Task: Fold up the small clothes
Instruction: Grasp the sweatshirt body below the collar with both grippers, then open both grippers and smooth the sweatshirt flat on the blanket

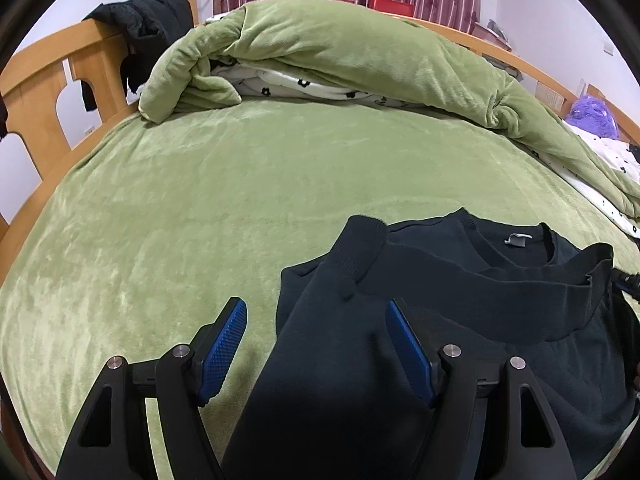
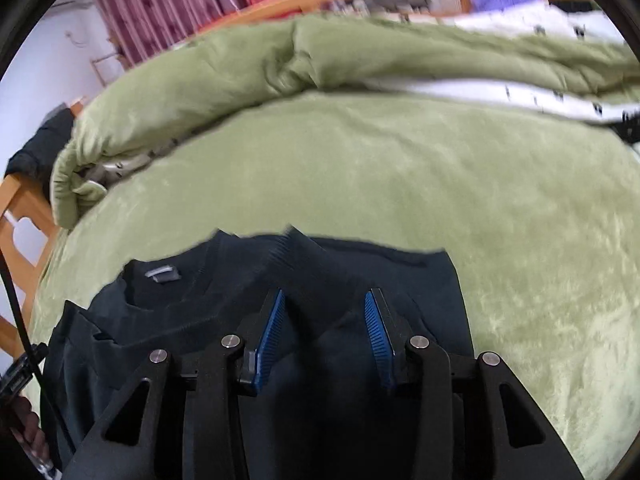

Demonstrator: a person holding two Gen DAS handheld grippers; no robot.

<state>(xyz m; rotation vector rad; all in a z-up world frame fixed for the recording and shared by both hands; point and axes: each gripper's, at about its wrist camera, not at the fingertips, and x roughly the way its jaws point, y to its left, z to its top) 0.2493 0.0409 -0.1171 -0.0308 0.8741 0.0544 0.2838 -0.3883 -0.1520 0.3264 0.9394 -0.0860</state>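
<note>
**Item: dark sweatshirt, sleeves folded in, fold part-made**

Landmark: neck label [image 1: 516,240].

- Dark sweatshirt [image 1: 460,312]: lies on the green bed cover [image 1: 180,208], collar and label at its far end. Left sleeve [image 1: 340,300] doubled over the body, its ribbed cuff just left of the label. Hem band [image 1: 560,280] appears turned up, just below and right of the label.
- Left gripper [image 1: 316,344]: fingers spread, straddling the folded sleeve, nothing pinched.
- Right gripper [image 2: 325,336]: fingers spread over the cloth right of the label; a ribbed cuff [image 2: 296,256] lies just ahead. View blurred.
- Step, judged: sleeves in; body fold in hand.
- Next, judged: both grippers need to close on near edges evenly, then carry the cloth toward the label.
</note>
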